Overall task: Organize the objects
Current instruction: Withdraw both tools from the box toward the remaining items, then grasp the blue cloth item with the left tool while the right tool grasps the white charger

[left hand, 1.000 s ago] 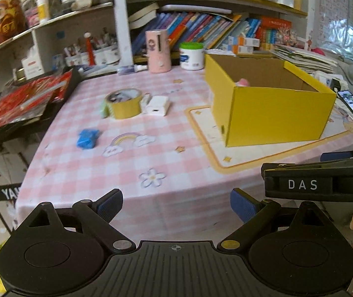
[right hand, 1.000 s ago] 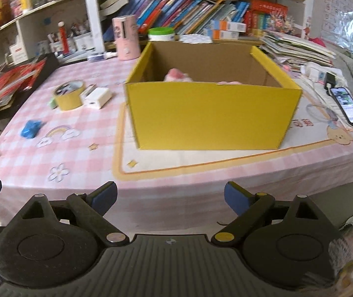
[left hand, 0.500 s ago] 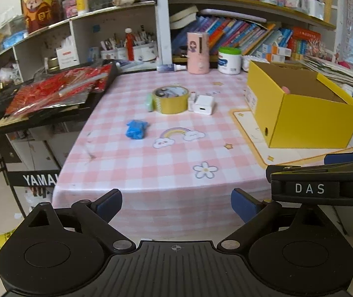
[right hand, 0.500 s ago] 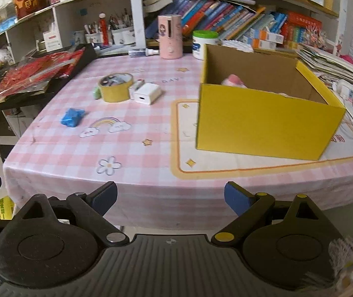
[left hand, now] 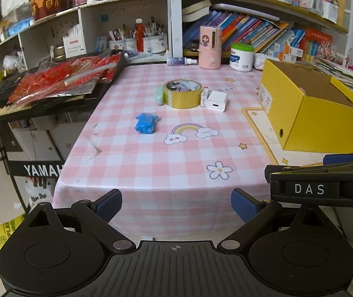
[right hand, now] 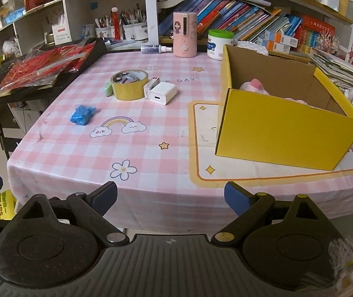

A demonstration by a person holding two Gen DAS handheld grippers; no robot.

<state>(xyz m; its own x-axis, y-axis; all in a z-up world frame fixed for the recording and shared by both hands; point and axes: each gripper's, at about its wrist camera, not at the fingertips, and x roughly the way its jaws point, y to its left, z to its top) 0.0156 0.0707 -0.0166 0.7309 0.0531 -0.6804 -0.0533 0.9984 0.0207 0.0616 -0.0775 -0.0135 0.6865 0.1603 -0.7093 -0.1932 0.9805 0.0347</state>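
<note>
A: What do you see from the left camera?

B: The left gripper (left hand: 176, 204) is wide apart and holds nothing. It hangs off the near edge of the table (left hand: 151, 163). The right gripper (left hand: 324, 173) pokes in from the side here.

A: And from the right camera?

B: The right gripper (right hand: 170, 195) is wide apart too, with nothing in it. This view looks down into the yellow box (right hand: 287, 126). Something pink (right hand: 254, 84) lies inside. The left view shows only a tiny bit of it.

A: Where are the other things?

B: The tape (right hand: 129, 85), the white charger (right hand: 163, 92) and the blue lump (right hand: 82, 115) sit on the table, left of the box. The charger is just beside the tape. The lump is nearer us, apart from both.
</note>
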